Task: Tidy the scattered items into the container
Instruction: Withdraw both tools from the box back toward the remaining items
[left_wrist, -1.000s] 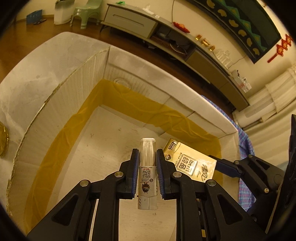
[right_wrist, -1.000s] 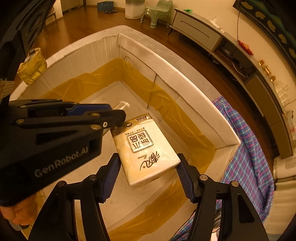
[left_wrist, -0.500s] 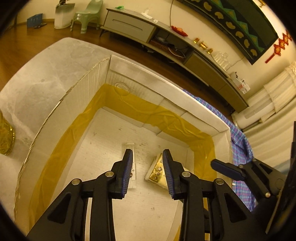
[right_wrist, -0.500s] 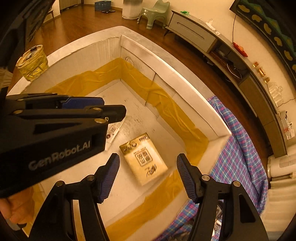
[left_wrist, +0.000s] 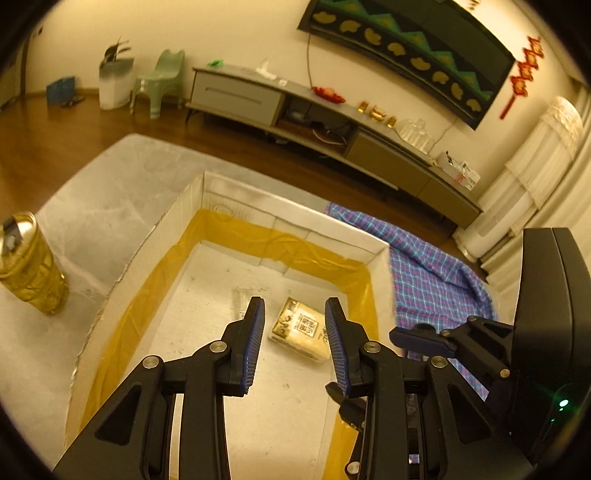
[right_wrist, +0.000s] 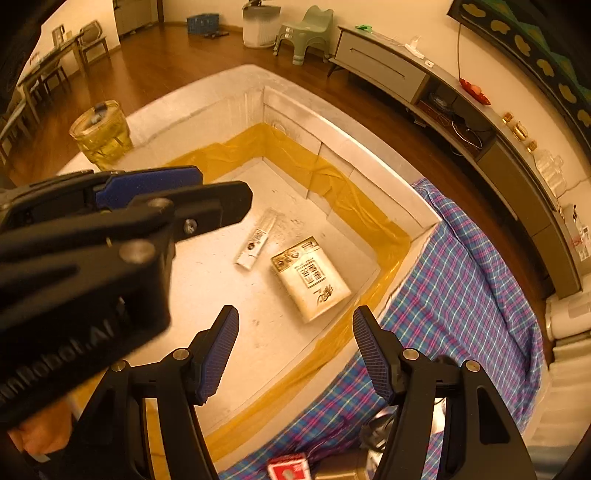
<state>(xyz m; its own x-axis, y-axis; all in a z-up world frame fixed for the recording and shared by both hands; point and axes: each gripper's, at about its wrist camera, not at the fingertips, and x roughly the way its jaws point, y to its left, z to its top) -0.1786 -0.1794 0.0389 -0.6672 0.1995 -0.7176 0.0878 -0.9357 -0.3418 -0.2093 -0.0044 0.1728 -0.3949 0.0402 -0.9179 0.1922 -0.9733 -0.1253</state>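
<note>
An open white cardboard box (left_wrist: 288, 221) (right_wrist: 369, 155) with yellow tape inside stands on the grey table. On its floor lie a cream packet with printed characters (left_wrist: 301, 330) (right_wrist: 312, 278) and a slim clear tube pack (left_wrist: 240, 302) (right_wrist: 258, 238), side by side. My left gripper (left_wrist: 295, 345) is open and empty above the box. It also shows in the right wrist view (right_wrist: 155, 192). My right gripper (right_wrist: 295, 354) is open and empty above the box's near right edge; it shows in the left wrist view (left_wrist: 424, 338).
A gold drink can (left_wrist: 31, 262) (right_wrist: 101, 131) stands on the table left of the box. A blue plaid cloth (left_wrist: 432, 266) (right_wrist: 461, 295) lies right of it. A small red box (right_wrist: 290, 466) lies on the cloth near me. A TV cabinet (left_wrist: 332, 129) lines the far wall.
Both grippers opened and let go: the tube pack and the cream packet dropped onto the box floor. Both grippers have since pulled up and back from the box.
</note>
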